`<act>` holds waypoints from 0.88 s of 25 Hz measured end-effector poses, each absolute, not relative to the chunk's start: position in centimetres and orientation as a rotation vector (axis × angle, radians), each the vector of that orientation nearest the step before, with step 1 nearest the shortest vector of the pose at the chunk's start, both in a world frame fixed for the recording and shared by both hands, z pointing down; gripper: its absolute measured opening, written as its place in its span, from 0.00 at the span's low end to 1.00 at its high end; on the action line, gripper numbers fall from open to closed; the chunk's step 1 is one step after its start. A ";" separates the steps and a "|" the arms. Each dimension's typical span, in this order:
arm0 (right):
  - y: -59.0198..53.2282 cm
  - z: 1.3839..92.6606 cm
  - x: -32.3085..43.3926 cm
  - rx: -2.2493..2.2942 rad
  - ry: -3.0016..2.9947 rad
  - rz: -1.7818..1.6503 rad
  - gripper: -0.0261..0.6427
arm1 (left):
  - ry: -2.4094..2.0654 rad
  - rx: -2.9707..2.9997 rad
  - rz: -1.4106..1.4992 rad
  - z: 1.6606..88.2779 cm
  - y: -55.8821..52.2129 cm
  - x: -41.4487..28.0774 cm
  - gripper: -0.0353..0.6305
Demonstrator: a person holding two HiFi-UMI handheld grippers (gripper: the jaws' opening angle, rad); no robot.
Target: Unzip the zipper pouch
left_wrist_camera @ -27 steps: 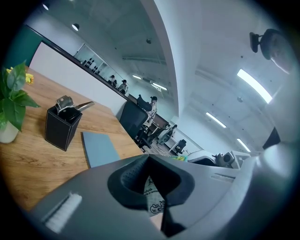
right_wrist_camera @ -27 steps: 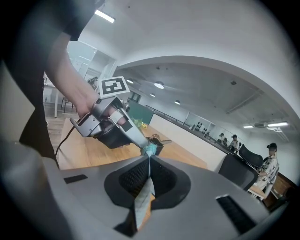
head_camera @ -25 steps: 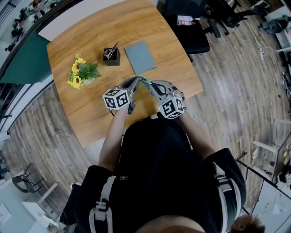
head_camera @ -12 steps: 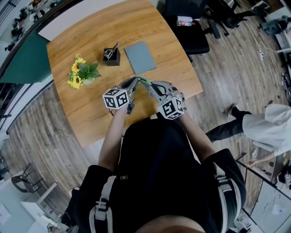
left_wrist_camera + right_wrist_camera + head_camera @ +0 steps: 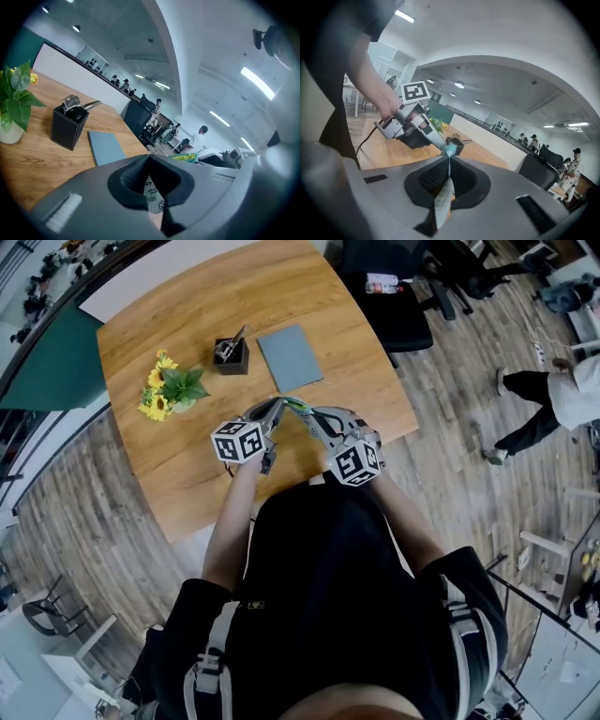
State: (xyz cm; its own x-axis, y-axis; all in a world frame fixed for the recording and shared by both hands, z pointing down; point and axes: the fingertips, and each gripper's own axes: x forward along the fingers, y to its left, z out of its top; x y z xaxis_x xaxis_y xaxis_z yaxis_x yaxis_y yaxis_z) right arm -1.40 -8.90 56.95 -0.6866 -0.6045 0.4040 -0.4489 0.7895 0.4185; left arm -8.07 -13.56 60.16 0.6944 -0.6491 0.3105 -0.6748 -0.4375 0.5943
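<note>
The zipper pouch (image 5: 298, 409), a small green and white patterned piece, hangs in the air between both grippers above the near edge of the wooden table (image 5: 187, 306). My left gripper (image 5: 278, 406) is shut on one end; its own view shows white printed fabric (image 5: 151, 197) pinched between the closed jaws of that gripper (image 5: 149, 158). My right gripper (image 5: 302, 412) is shut on the other end, with the pouch edge (image 5: 443, 199) clamped upright in its jaws (image 5: 449, 160). In the right gripper view the left gripper (image 5: 412, 124) meets the pouch's teal tip (image 5: 449, 150). The zipper itself is hidden.
On the table behind the grippers stand a black pen holder (image 5: 230, 354), a grey notebook (image 5: 289, 357) and a pot of yellow flowers (image 5: 169, 390). A black office chair (image 5: 394, 306) sits past the far edge. A person (image 5: 553, 395) walks on the floor at the right.
Both grippers and the pouch have stayed still. A person in white came into view at the right and moved up along the floor.
</note>
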 end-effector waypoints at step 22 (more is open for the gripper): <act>-7.5 57.1 -1.7 0.754 -2.446 -0.374 0.05 | -1.015 2.158 0.054 61.1 -13.3 -8.9 0.05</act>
State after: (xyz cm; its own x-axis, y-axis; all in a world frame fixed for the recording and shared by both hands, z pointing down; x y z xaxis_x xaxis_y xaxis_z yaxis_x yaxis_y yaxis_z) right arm -1.68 -7.54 57.13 -0.6929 -0.5860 0.4201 -0.4338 0.8042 0.4063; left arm -8.92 -13.26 61.10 0.6867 -0.6492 0.3272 -0.6803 -0.4151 0.6041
